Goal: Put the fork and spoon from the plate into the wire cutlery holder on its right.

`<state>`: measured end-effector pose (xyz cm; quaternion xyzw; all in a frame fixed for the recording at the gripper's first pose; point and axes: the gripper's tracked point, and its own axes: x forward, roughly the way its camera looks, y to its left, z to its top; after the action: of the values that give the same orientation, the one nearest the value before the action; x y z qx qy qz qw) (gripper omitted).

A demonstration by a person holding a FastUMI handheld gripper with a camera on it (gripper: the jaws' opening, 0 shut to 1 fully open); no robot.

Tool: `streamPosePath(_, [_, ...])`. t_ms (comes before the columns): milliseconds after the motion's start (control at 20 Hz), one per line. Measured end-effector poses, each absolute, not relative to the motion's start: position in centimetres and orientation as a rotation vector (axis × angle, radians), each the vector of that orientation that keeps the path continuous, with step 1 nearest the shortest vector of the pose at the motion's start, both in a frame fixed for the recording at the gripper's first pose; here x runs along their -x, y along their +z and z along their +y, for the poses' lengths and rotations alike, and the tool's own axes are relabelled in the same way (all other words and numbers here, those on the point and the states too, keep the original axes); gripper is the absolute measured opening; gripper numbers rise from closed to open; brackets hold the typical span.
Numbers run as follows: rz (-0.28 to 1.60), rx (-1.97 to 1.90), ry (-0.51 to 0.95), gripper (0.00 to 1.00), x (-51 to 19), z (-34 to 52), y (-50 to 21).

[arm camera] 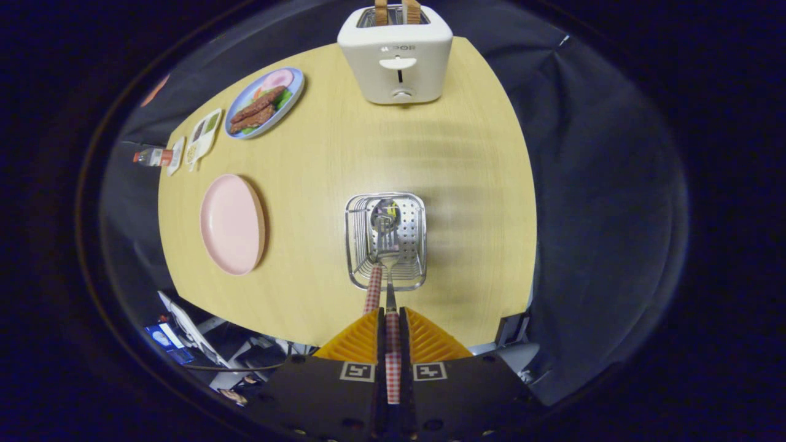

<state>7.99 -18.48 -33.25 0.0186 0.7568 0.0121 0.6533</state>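
My gripper is shut on the red-checked handle of the fork. The fork's metal neck runs ahead from the fingertips, and its tines hang over the inside of the wire cutlery holder. The holder stands on the wooden table just ahead of the fingers. The spoon is in the holder, its bowl toward the far side. Its red-checked handle leans on the near rim, just left of the fork. The pink plate lies to the left of the holder with nothing on it.
A white toaster with two bread slices stands at the far table edge beyond the holder. At far left are a blue plate of food, small packets and a bottle. The table's near edge lies just under the fingers.
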Motion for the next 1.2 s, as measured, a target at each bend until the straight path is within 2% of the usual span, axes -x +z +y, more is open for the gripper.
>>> streamPosePath(200, [1.788, -0.037, 0.016, 0.08, -8.4, -18.2, -34.0])
streamPosePath(550, [1.803, -0.04, -0.049, 0.1, -10.0, -18.7, -34.9])
streamPosePath(750, [1.718, -0.024, -0.038, 0.1, -11.1, -18.5, -34.0])
streamPosePath(1200, [1.329, -0.023, -0.01, 0.58, -13.7, -13.2, -28.5])
